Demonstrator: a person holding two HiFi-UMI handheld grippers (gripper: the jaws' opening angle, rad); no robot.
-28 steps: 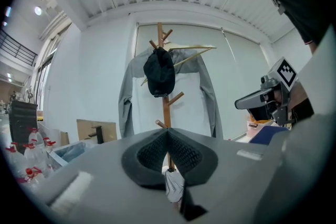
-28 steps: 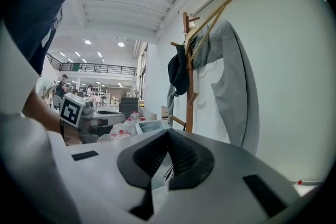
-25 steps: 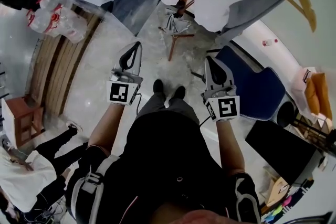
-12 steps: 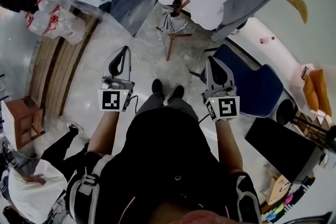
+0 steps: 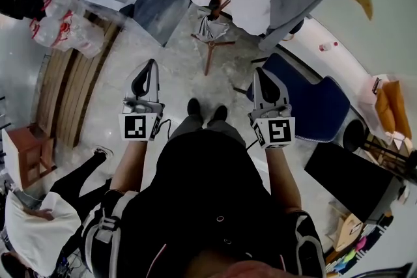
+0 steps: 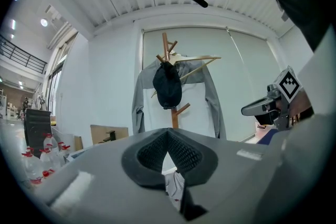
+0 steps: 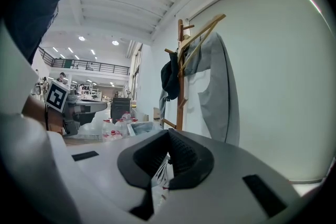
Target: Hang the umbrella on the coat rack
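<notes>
Both tools are clenched and empty. The left gripper [image 5: 150, 66] and right gripper [image 5: 262, 75] have their jaws pressed together with nothing between them. They're held level, side by side, well short of the wooden coat rack [image 5: 210, 56].

The folded white patterned umbrella [image 5: 210, 28] sits low against the rack's post, near the legs. I can't tell whether it hangs off a low peg or just leans there. The upper pegs are taken by a dark cap [image 6: 167, 86] and a grey shirt on a wooden hanger [image 6: 211, 93].

If it isn't hung yet:
- Step in and open one tool before you reach.
- Grab near the handle end, not the loose fabric.
- Aim for a free lower peg and let the weight settle before you release.
- Keep the other tool clear of the shirt.
</notes>
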